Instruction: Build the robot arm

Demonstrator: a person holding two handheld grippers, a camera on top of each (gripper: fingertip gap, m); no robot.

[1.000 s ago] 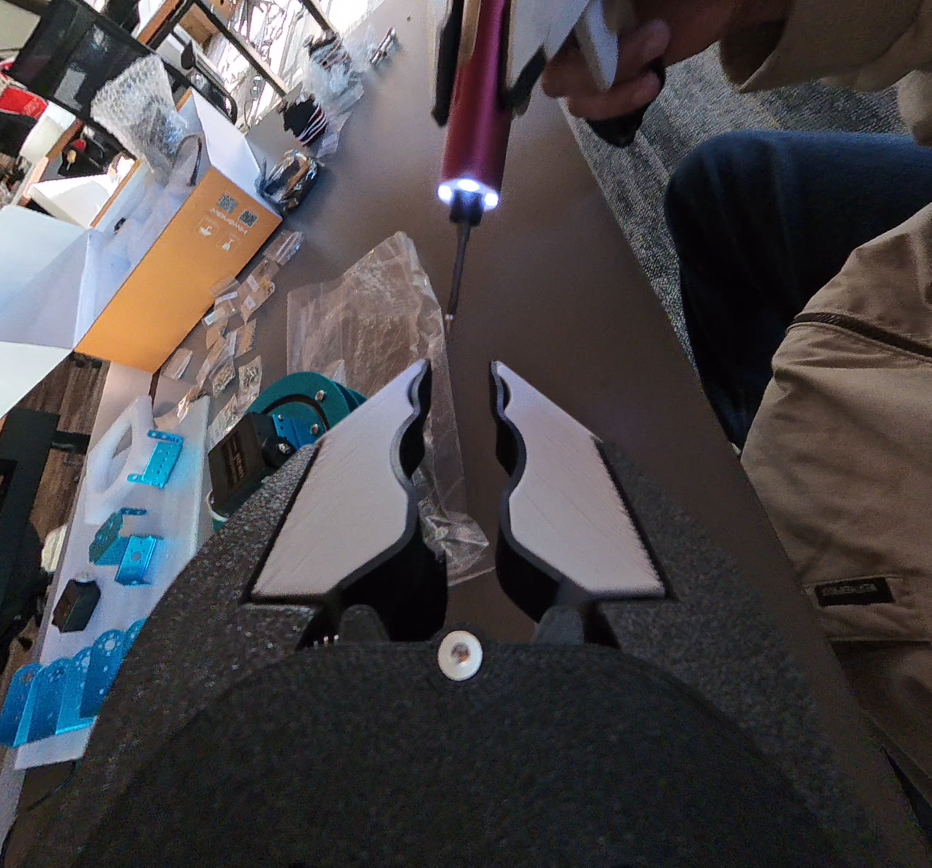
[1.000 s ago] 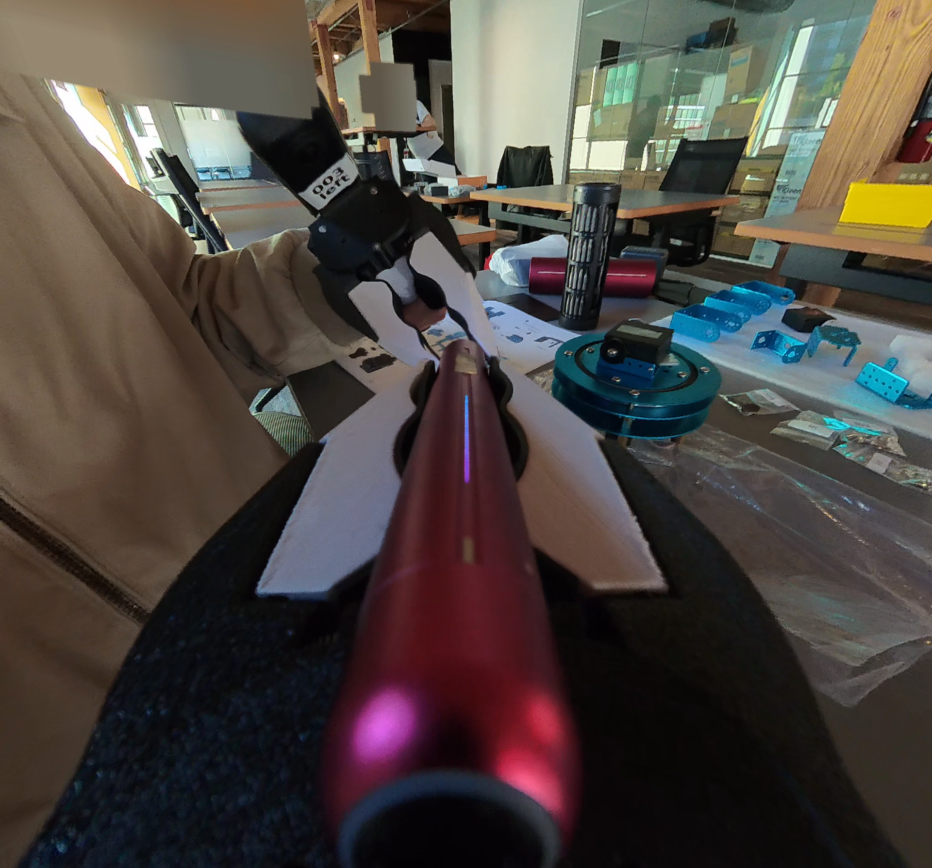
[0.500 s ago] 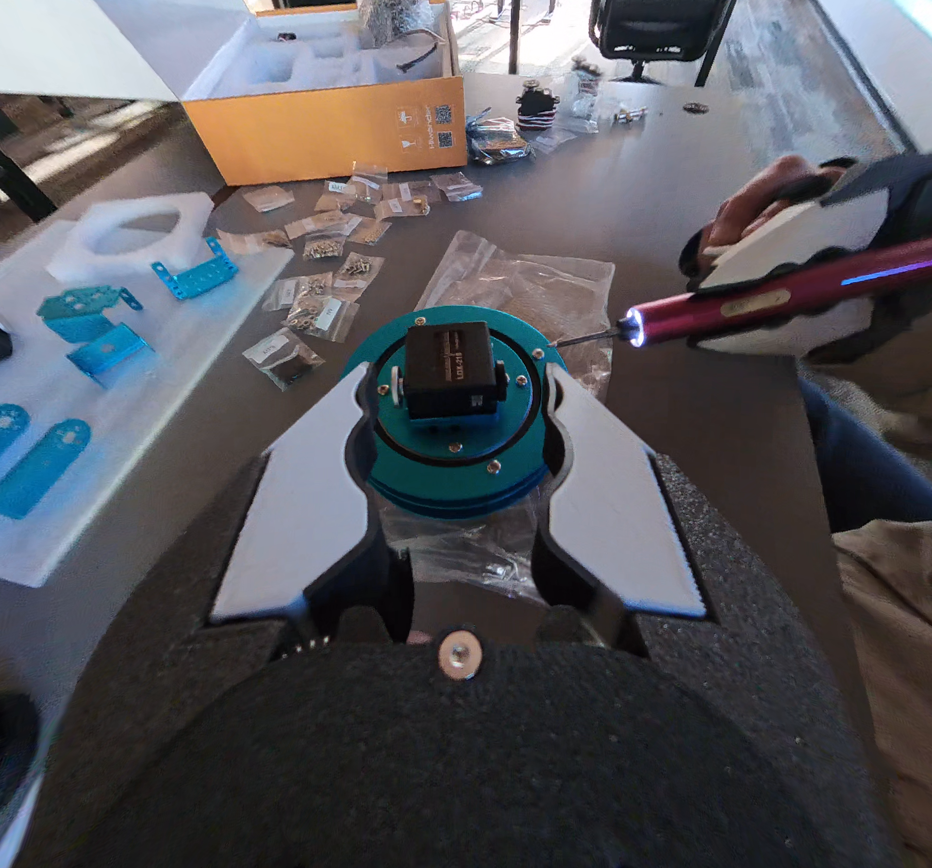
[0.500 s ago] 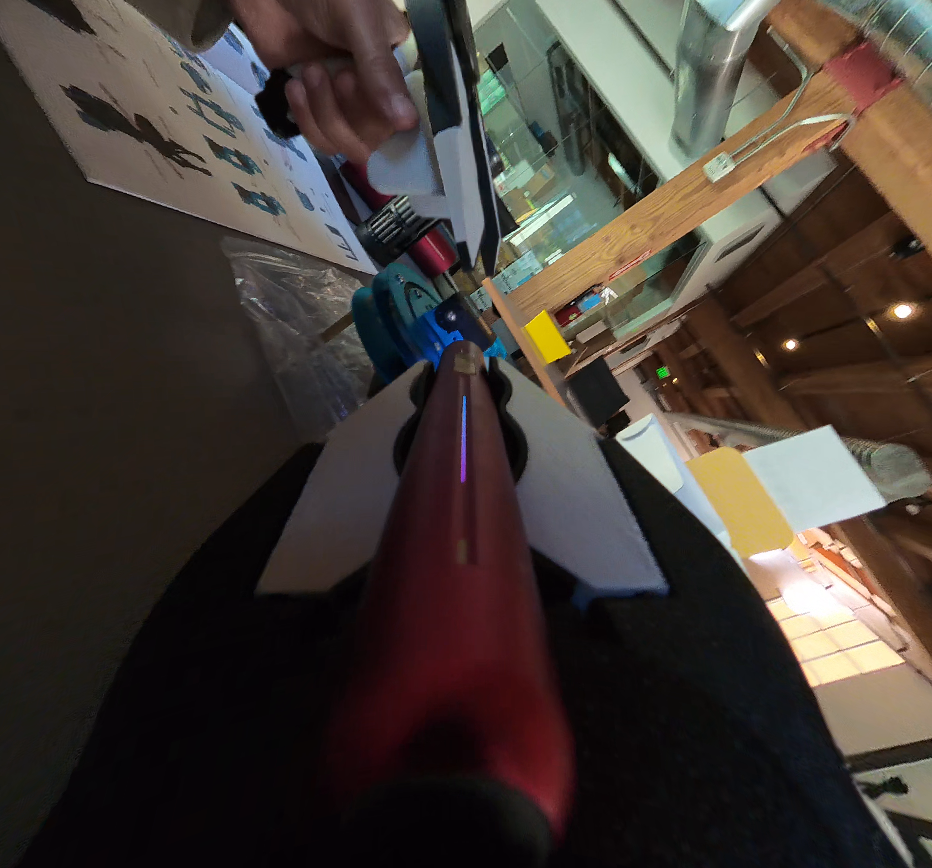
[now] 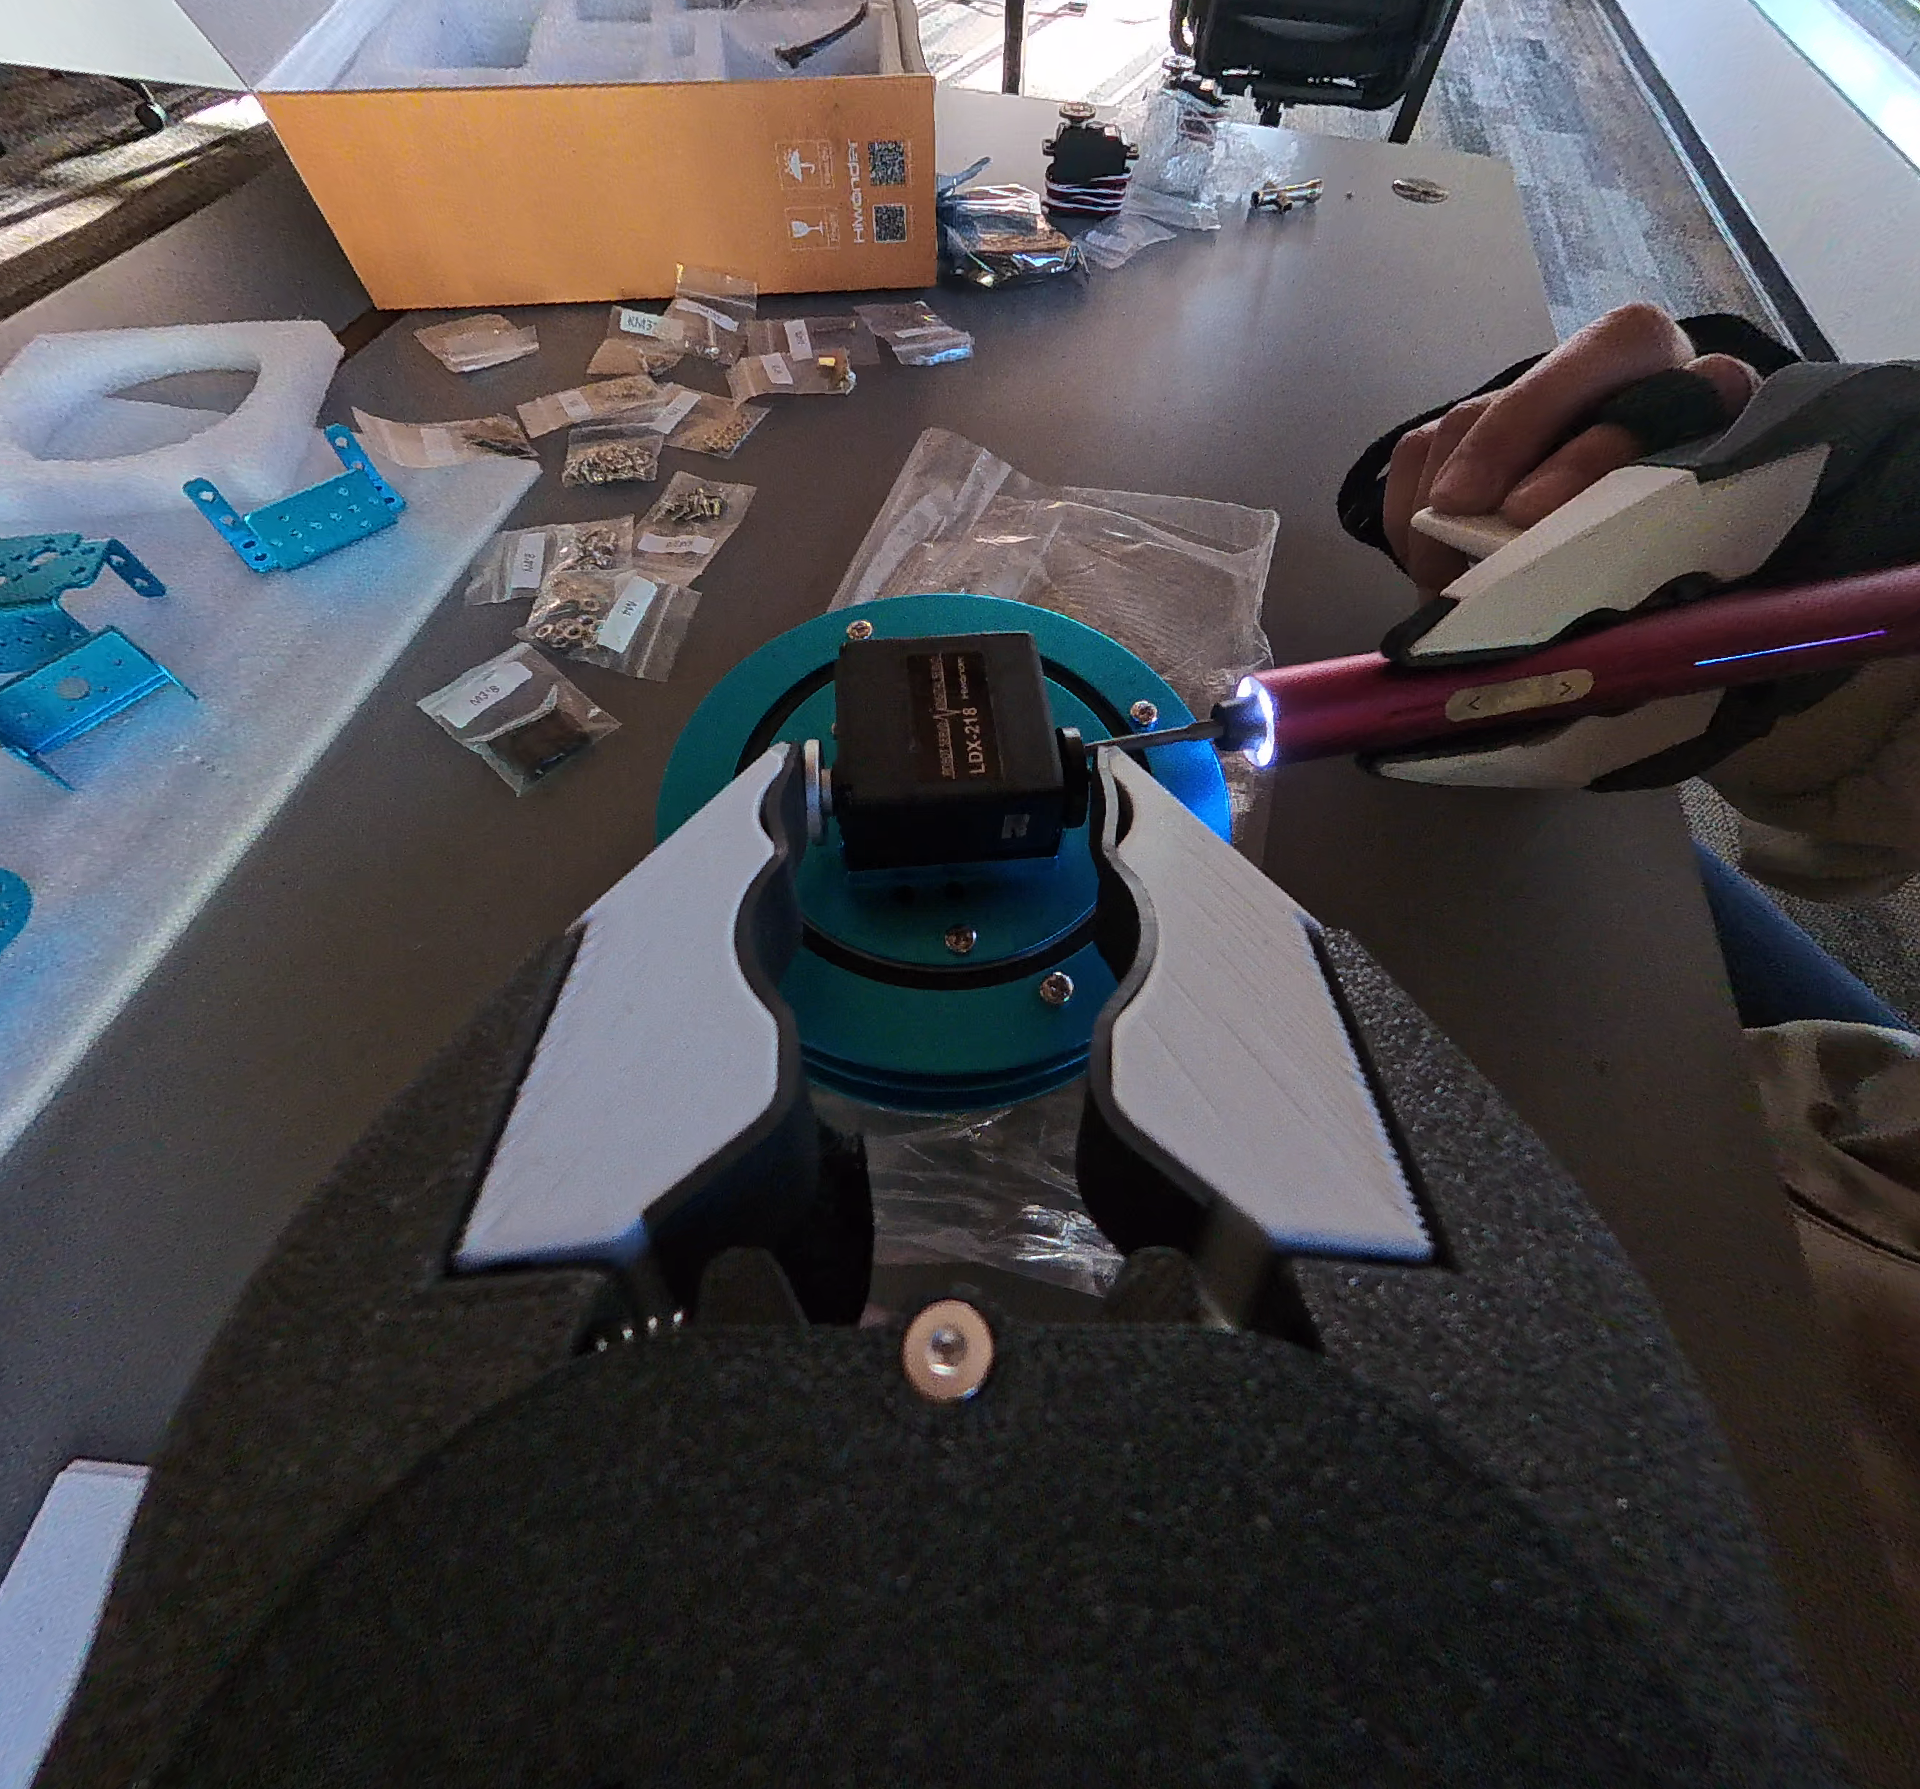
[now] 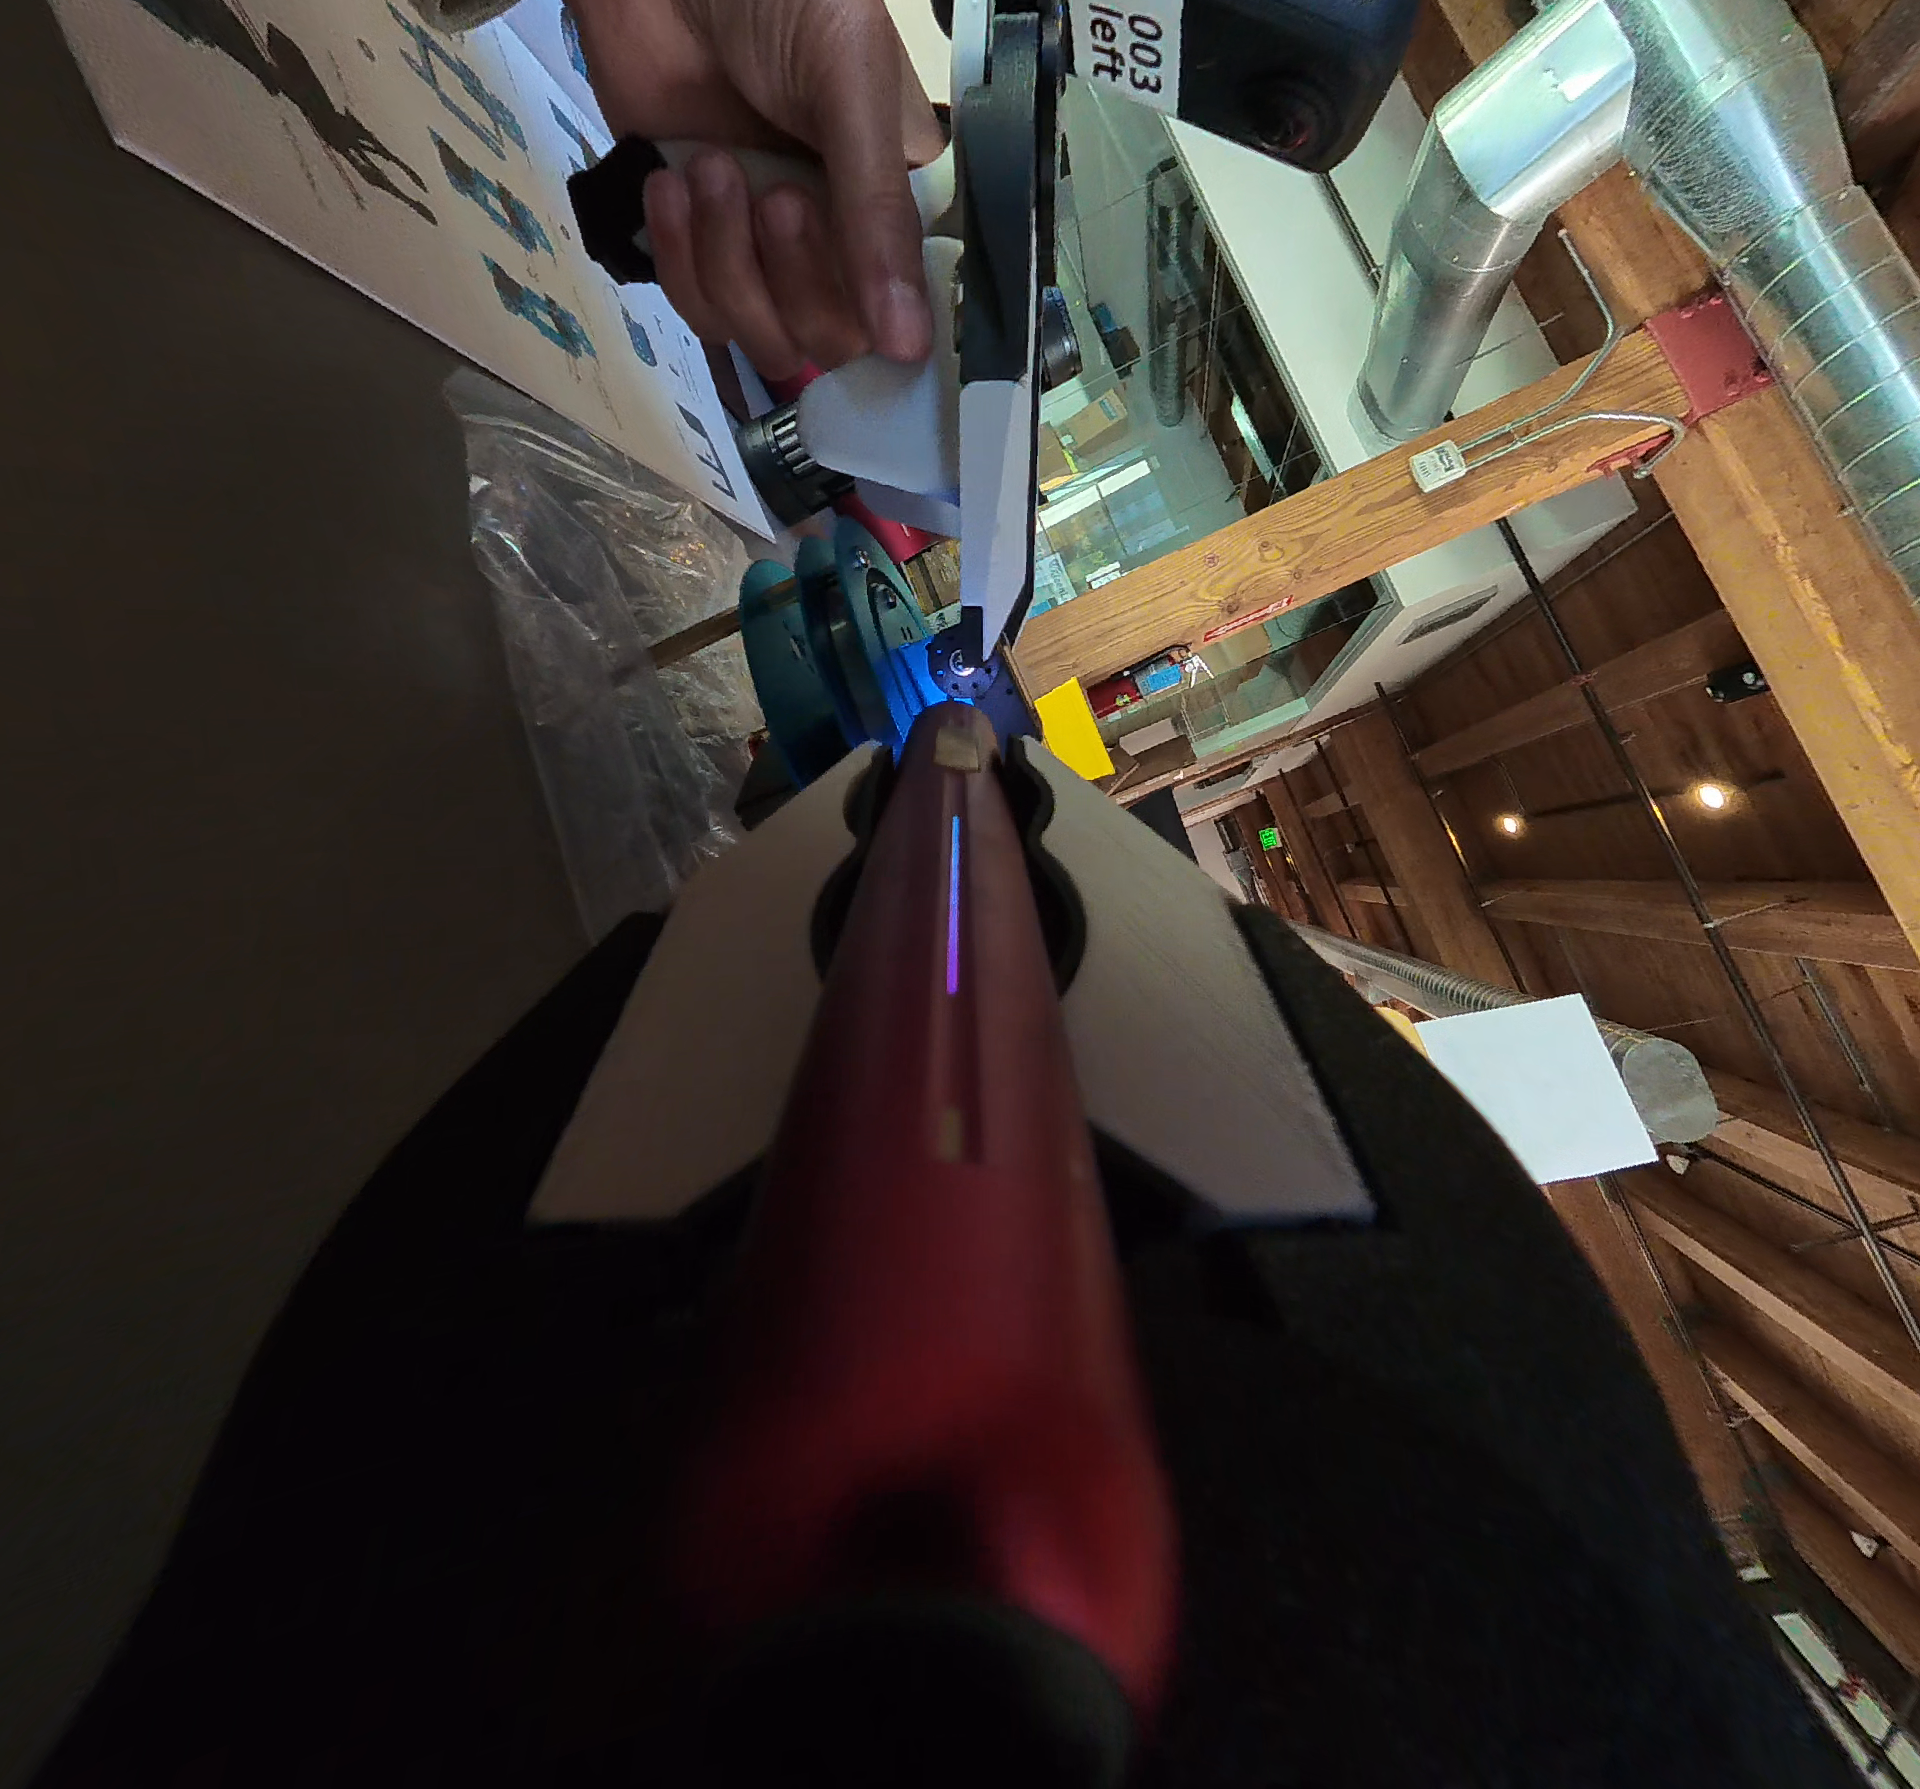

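Note:
A black servo (image 5: pixel 945 731) stands on a round teal base (image 5: pixel 935 1012) on the dark table. My left gripper (image 5: pixel 945 773) has a fingertip against each side of the servo and is shut on it. My right gripper (image 6: pixel 951 752) is shut on a red electric screwdriver (image 6: pixel 935 1116). The screwdriver's front light is on. In the left wrist view the screwdriver (image 5: pixel 1558 679) comes in from the right, and its thin bit reaches the servo's right side next to my left gripper's right fingertip. The right wrist view is rolled on its side and shows the teal base (image 6: pixel 821 638) just ahead.
A clear plastic bag (image 5: pixel 1091 534) lies under and behind the base. Small bags of screws (image 5: pixel 613 534) are scattered to the left, with blue metal brackets (image 5: pixel 301 513) on white foam (image 5: pixel 135 389). An open orange box (image 5: pixel 623 170) stands behind them. A printed sheet (image 6: pixel 312 129) lies on the table.
My left gripper swung from facing the screwdriver to the teal base, then moved in and closed on the servo. My right gripper rolled sideways and brought the screwdriver bit to the servo's side.

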